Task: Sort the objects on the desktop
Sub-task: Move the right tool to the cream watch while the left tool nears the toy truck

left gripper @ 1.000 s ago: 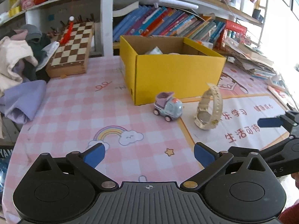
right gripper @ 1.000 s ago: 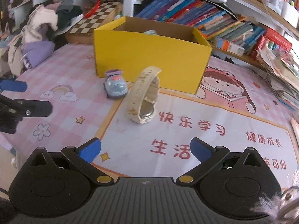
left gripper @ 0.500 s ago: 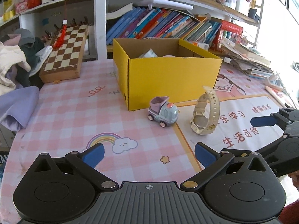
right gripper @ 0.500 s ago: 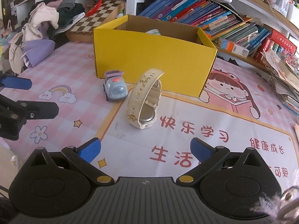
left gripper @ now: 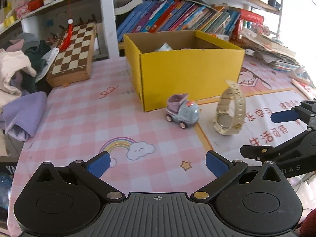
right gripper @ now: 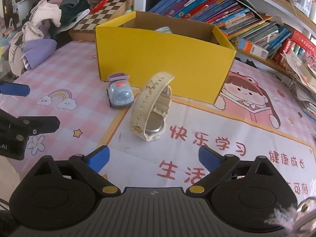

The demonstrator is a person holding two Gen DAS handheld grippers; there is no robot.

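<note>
Pink checked table cover (left gripper: 83, 118) underneath, running out of frame on both sides. Open yellow box (left gripper: 189, 75) at centre back; contents mostly hidden behind its front wall, only a pale bluish top (right gripper: 165, 29) peeking over the rim, not identifiable. Just in front, toy truck (left gripper: 182, 110) touching neither box nor cream watch (right gripper: 152, 108), which stands on its case beside it. Left gripper (left gripper: 157, 164) spread wide, empty. Right gripper (right gripper: 154, 158) likewise agape, holding nothing, short of the watch.
</note>
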